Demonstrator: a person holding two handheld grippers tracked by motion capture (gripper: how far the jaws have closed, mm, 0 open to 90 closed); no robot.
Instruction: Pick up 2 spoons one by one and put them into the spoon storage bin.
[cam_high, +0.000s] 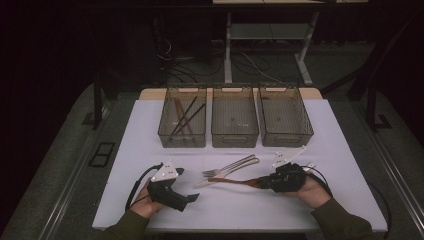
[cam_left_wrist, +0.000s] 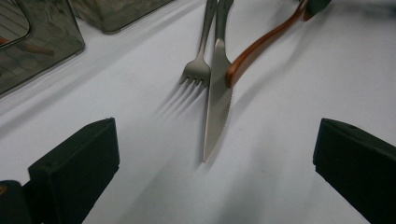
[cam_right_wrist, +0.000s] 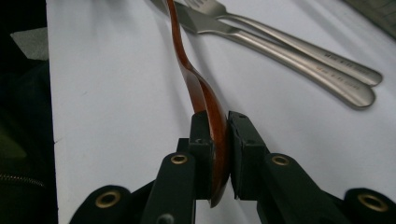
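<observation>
White table under dim light, three bins at its far edge: my right gripper clamps a wooden spoon's bowl beside fork and knife; my left gripper rests wide apart, holding nothing.

The wooden spoon is reddish-brown and glossy, with a slim curved handle that widens into a bowl. Its bowl end is pinched edge-on between the pads of the right gripper (the jaws clamp it from both sides), while the handle stretches out over the white table toward the person's left. The handle tip rests against the blade of the knife lying there.
</observation>
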